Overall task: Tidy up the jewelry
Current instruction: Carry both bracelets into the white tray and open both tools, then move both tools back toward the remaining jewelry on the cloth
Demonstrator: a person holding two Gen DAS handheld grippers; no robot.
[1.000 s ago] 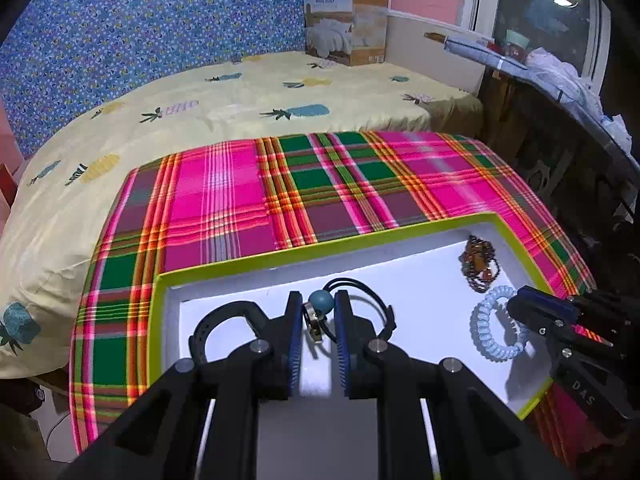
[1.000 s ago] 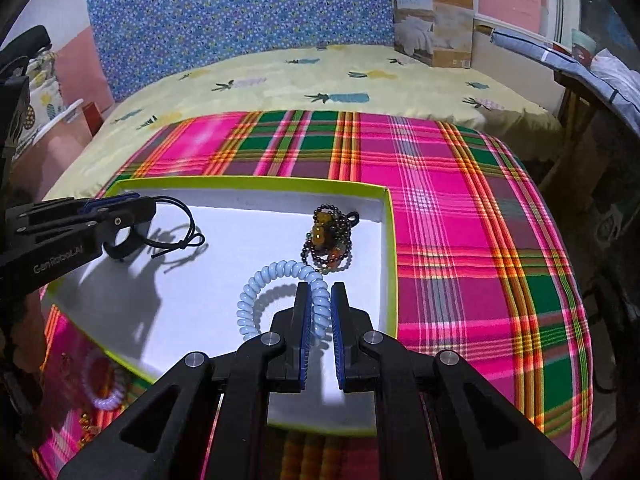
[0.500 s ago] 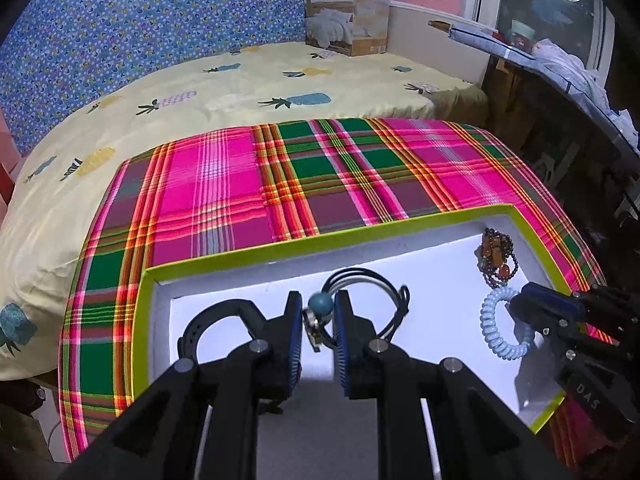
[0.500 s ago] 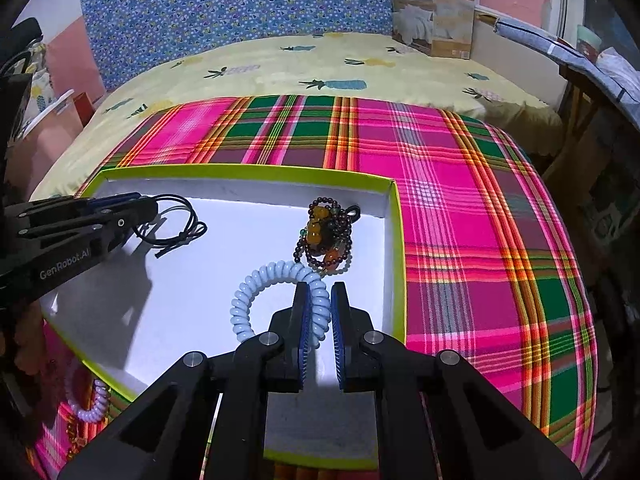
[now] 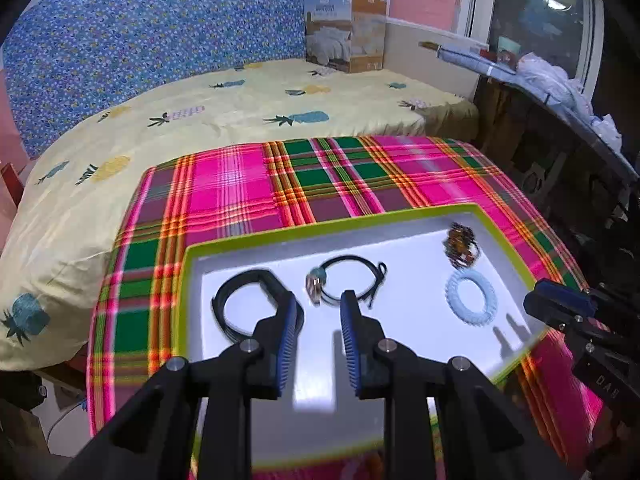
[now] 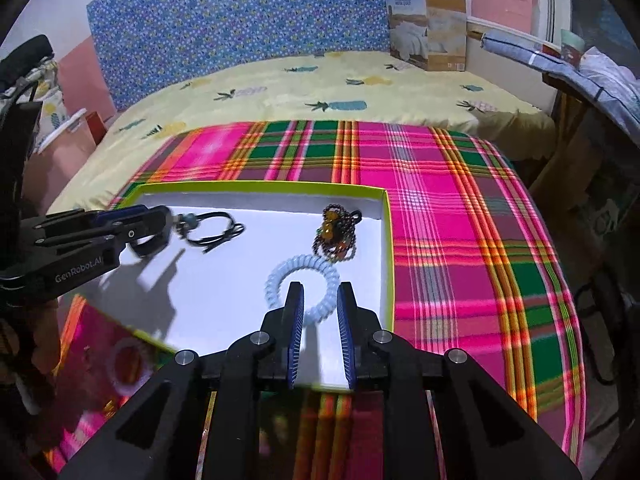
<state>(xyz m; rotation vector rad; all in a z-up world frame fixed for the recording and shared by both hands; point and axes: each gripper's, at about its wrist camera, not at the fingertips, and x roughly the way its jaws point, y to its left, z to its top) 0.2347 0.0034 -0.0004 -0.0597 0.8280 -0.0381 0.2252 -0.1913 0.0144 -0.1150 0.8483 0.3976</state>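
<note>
A white tray with a green rim [image 5: 400,212] [image 6: 260,186] lies on a plaid cloth. In it are a black cord bracelet with a teal bead [image 5: 348,280] [image 6: 212,228], a black bangle [image 5: 244,304], a pale blue spiral hair tie [image 5: 472,298] [image 6: 300,276] and a brown beaded bracelet [image 5: 460,244] [image 6: 336,236]. My left gripper [image 5: 320,316] [image 6: 160,220] is open just behind the cord bracelet, holding nothing. My right gripper [image 6: 319,304] [image 5: 556,304] is open, its fingers on either side of the hair tie's near edge.
The plaid cloth [image 6: 460,220] covers a table in front of a bed with a yellow pineapple sheet [image 5: 240,104]. A cardboard box [image 5: 344,32] stands at the back. More jewelry, including a pale ring [image 6: 128,364], lies blurred below the tray's left corner.
My left gripper opened and let go of the cord bracelet, which now lies in the tray. My right gripper opened and released the blue hair tie. Both pulled back a little.
</note>
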